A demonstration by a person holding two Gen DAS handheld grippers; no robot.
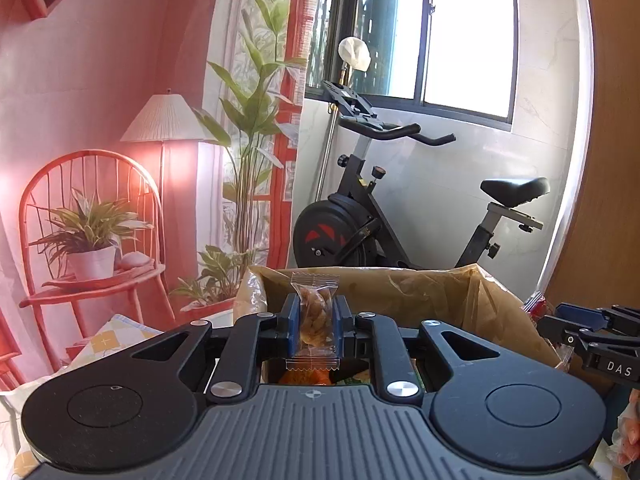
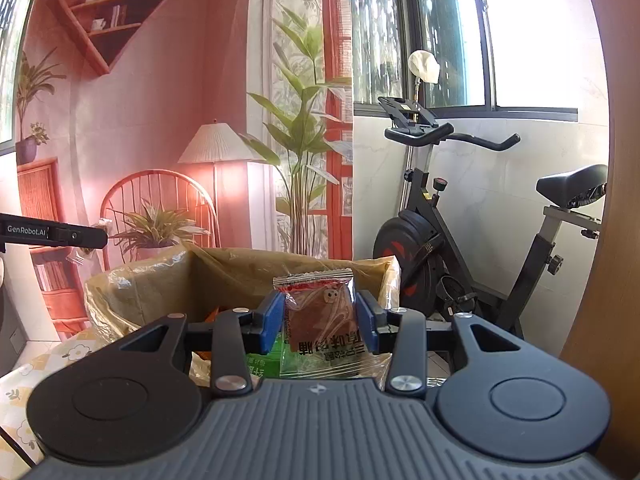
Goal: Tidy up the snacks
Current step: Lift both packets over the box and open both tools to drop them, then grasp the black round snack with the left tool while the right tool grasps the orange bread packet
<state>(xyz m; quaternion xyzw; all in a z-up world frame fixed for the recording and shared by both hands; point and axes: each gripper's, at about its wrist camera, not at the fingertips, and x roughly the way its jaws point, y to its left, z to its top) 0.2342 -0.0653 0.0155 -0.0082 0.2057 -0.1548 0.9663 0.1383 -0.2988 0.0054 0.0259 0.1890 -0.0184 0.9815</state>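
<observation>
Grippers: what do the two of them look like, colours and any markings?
Both are matte black with ribbed grey tops, round side discs, silver pivot screws and blue finger pads. The left gripper shows "GenRobot.AI" on its side in the right wrist view; the right gripper shows "DAS" lettering in the left wrist view.

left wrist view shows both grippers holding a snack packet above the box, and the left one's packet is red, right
Not quite. The left gripper holds a clear packet of golden-brown snack, as the left wrist view shows. The red packet is in the right gripper. Both are above the box.
</observation>
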